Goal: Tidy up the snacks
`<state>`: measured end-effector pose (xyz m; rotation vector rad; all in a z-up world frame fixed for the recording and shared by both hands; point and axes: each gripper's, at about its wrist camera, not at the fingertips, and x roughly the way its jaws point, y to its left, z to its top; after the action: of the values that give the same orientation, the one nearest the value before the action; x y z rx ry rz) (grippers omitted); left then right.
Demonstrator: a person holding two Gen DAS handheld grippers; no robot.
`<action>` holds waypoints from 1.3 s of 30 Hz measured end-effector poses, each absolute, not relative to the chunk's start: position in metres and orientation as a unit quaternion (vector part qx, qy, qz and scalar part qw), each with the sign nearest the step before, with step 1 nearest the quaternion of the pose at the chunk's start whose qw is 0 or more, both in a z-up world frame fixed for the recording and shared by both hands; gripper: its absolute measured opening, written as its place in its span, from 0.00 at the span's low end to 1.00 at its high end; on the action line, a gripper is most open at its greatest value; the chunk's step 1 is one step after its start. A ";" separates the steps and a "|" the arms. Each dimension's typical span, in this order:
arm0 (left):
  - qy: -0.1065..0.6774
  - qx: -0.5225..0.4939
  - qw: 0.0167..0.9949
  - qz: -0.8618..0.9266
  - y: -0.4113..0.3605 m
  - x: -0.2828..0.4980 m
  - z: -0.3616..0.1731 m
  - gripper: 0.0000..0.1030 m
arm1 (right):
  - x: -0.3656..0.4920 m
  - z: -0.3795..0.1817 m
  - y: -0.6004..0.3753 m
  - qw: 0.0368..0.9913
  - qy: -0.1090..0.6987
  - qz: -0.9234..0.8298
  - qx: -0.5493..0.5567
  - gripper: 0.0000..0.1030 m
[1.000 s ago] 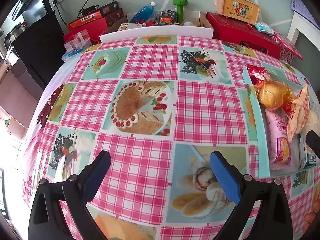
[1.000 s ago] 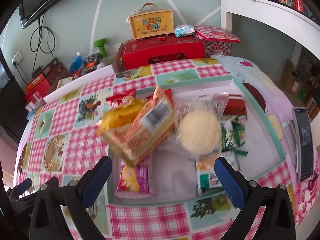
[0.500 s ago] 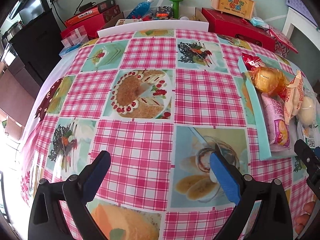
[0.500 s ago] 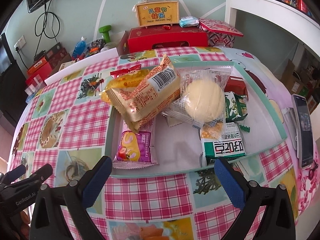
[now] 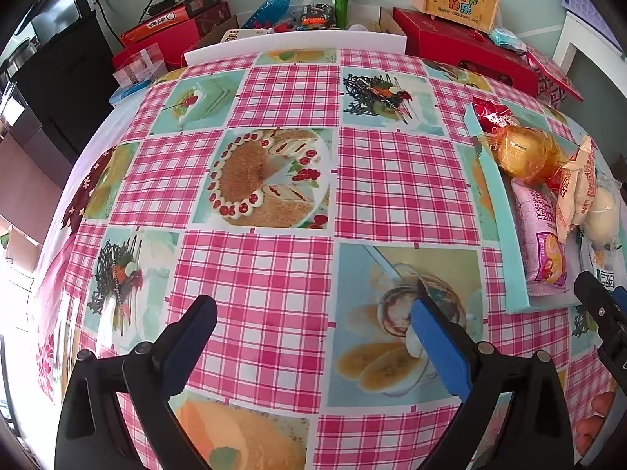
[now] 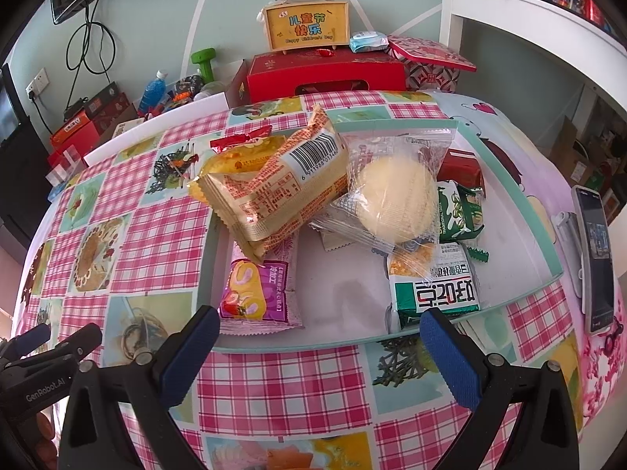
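The yellow handled box (image 6: 306, 25) read "儿童节快乐" above "Happy Children's Day". The gold snack packet (image 6: 274, 192) carried a barcode with the digits 6 911988 visible. The green olive packet (image 6: 458, 211) said "TRADITIONAL TASTE". The left gripper's body (image 6: 43, 385) bore "GenRobot.AI". The purple snack packet (image 5: 540, 235) showed only blurred lettering.

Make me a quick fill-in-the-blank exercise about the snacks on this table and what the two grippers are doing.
1. Both the left gripper and the right gripper are ____ and hold nothing.
2. The snacks lie in a tray with a ____ rim.
3. The round bun is wrapped in ____ plastic.
4. The phone lies ____ the tray.

Missing words: open; teal; clear; outside
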<state>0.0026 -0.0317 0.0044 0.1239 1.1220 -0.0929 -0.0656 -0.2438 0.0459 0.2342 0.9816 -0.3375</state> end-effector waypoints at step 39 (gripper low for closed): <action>0.535 0.056 0.842 -0.045 -0.030 0.003 0.002 0.96 | -0.067 0.045 -0.244 0.860 0.471 -0.164 0.113 1.00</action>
<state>0.0033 -0.0301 0.0018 0.1179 1.1312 -0.0941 -0.0666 -0.2442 0.0445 0.2368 0.9881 -0.3438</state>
